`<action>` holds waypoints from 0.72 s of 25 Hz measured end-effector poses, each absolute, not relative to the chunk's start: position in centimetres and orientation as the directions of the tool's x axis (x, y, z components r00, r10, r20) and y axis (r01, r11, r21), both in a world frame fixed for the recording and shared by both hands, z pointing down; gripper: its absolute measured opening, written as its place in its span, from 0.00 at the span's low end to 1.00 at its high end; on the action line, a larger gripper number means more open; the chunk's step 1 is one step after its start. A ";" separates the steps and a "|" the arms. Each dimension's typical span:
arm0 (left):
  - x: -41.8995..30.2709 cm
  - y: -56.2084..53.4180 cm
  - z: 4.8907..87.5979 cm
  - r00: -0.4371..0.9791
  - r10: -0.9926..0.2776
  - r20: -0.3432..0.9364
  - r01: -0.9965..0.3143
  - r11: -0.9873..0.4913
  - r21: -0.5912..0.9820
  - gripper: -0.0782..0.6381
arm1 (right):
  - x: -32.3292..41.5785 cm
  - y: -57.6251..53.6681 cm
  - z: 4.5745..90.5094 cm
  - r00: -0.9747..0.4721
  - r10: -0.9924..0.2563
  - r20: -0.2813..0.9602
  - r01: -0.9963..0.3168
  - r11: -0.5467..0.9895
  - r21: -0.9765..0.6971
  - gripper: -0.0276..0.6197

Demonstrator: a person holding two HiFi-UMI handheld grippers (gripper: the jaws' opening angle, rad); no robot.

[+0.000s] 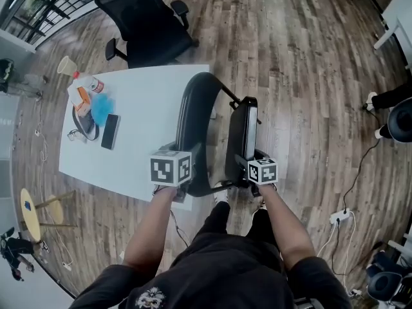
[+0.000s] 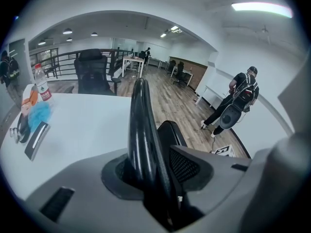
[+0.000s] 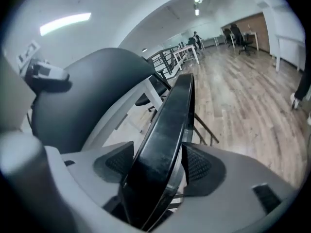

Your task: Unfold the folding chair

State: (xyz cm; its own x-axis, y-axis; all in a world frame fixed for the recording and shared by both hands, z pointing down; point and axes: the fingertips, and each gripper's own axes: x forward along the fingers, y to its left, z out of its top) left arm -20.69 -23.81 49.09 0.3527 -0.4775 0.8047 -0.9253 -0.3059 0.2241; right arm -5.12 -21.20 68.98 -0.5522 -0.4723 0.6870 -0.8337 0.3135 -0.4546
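A black folding chair stands partly folded between my legs and the white table. Its curved backrest (image 1: pixel 193 105) (image 2: pixel 141 130) leans against the table's near corner. Its seat (image 1: pixel 242 134) (image 3: pixel 170 130) hangs edge-up to the right. My left gripper (image 1: pixel 190 166) (image 2: pixel 154 178) is shut on the backrest's rim, which runs up between both pads. My right gripper (image 1: pixel 244 167) (image 3: pixel 160 171) is shut on the seat's thick edge, with a ribbed pad pressed on each side. The chair's legs are mostly hidden under the seat and my arms.
The white table (image 1: pixel 148 140) holds a phone (image 1: pixel 110 131), a bottle (image 1: pixel 87 82) and small items at its left end. A black office chair (image 1: pixel 151 21) stands behind it. A yellow stool (image 1: pixel 31 212) is at the left. A power strip (image 1: pixel 339 217) lies on the wood floor at the right. A person with a backpack (image 2: pixel 239 98) stands far off.
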 end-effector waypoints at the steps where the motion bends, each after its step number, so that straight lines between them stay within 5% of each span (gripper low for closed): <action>1: -20.3 -23.7 49.3 0.350 -0.471 0.810 -0.925 -0.311 0.219 0.33 | -4.5 -21.0 69.2 -0.587 -0.455 0.670 -0.809 0.303 -0.504 0.53; 9: -17.3 -22.6 52.5 0.340 -0.414 0.844 -0.922 -0.324 0.213 0.35 | 4.8 -20.2 71.7 -0.677 -0.451 0.581 -0.690 0.116 -0.715 0.60; 18: -15.1 -21.8 57.0 0.276 -0.350 0.895 -0.931 -0.330 0.158 0.36 | 15.4 -19.0 77.9 -0.710 -0.403 0.577 -0.648 0.054 -0.760 0.60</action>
